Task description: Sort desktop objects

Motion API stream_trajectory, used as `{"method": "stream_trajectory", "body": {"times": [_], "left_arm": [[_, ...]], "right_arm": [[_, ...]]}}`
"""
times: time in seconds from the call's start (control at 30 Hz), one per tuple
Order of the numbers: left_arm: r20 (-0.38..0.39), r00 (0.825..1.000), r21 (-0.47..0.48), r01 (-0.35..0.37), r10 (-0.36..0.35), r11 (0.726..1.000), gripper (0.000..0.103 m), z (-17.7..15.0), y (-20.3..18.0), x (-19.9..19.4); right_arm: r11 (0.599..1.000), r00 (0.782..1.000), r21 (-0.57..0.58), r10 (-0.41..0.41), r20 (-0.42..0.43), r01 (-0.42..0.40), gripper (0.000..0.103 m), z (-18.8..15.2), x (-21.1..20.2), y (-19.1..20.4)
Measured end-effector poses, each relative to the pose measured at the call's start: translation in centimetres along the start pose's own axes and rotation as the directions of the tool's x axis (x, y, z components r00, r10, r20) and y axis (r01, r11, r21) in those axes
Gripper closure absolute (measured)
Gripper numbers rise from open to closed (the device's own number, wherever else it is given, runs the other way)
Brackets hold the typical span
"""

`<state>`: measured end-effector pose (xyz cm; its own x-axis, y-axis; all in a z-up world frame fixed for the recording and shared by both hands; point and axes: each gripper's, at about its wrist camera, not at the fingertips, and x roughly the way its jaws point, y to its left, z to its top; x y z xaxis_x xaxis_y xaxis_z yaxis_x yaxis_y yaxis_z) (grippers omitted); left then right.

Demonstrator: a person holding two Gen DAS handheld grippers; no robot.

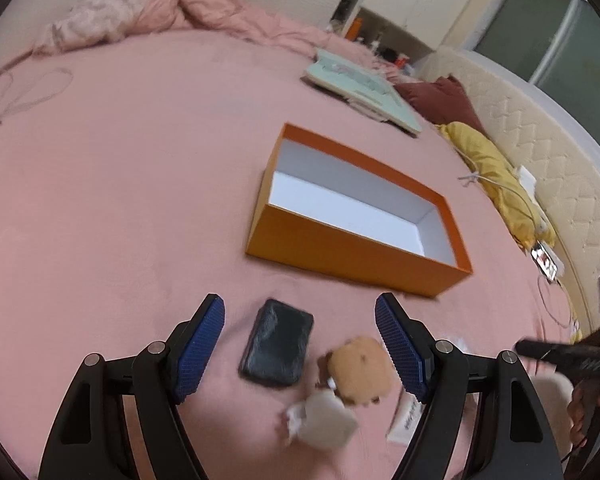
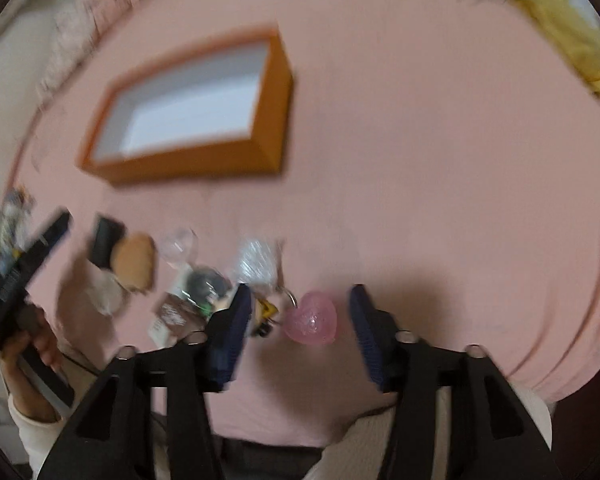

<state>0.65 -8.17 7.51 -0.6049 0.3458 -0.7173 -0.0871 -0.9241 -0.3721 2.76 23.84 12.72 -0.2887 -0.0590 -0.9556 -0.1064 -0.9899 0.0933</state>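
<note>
Fingers of left gripper (image 1: 300, 344) are spread wide, nothing held; a dark pouch (image 1: 277, 343) is seen between them on the pink bedsheet (image 1: 120, 200), long axis roughly along the fingers, w/ a tan plush (image 1: 360, 370) just beside it. Right gripper (image 2: 296, 324) is likewise spread, a pink heart charm (image 2: 311, 323) framed betw. its fingers. Orange box (image 1: 356, 256) lies ahead, interior seen bare. Left is judged nearer the pouch, right nearer the heart.

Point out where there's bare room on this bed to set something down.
Bare: the pink sheet left of the orange box, and the box's white floor. Crowded: the strip nearer than the box, holding the black case, tan plush and pink heart.
</note>
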Motion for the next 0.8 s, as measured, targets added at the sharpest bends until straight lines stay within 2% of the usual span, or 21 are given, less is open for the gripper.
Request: {"method": "stream_trajectory", "body": {"times": [0.13,0.2,0.33,0.4,0.5,0.57,0.67,0.8], "left_arm": [[-0.034,0.999,0.002,0.009,-0.009,1.0,0.026,-3.9,-1.3,-1.7],[-0.073,0.997,0.023,0.007,-0.005,1.0,0.026,-6.2,-2.6,-1.9],[-0.123,0.989,0.091,-0.075,0.086,0.993,0.025,-9.8,-4.9,-1.5],[-0.144,0.984,0.104,-0.089,0.104,0.991,0.025,-10.2,-5.2,-1.0],[-0.129,0.984,0.097,-0.107,0.119,0.99,0.025,-9.9,-5.0,-0.9],[-0.129,0.983,0.092,-0.119,0.131,0.989,0.025,-9.9,-4.7,-0.9],[-0.133,0.981,0.106,-0.13,0.144,0.986,0.025,-10.1,-4.8,-0.8],[-0.129,0.98,0.13,-0.132,0.149,0.983,0.024,-10.4,-5.2,-0.8]], "right_arm": [[0.998,0.977,0.045,0.034,0.21,-0.045,0.037,-2.9,-2.9,1.7],[0.999,0.969,0.038,0.023,0.247,-0.033,0.037,-4.9,-2.2,2.8],[0.999,0.949,0.011,-0.05,0.311,0.049,0.037,-8.5,-0.5,3.7],[0.996,0.935,-0.001,-0.087,0.344,0.093,0.037,-10.1,0.2,4.0],[0.989,0.915,-0.015,-0.131,0.381,0.148,0.037,-12.2,1.5,4.5],[0.988,0.92,-0.014,-0.138,0.366,0.154,0.037,-12.1,2.3,5.2],[0.986,0.909,-0.016,-0.144,0.391,0.163,0.037,-11.8,2.3,5.8],[0.988,0.908,-0.014,-0.135,0.397,0.153,0.037,-10.8,2.0,5.6]]}}
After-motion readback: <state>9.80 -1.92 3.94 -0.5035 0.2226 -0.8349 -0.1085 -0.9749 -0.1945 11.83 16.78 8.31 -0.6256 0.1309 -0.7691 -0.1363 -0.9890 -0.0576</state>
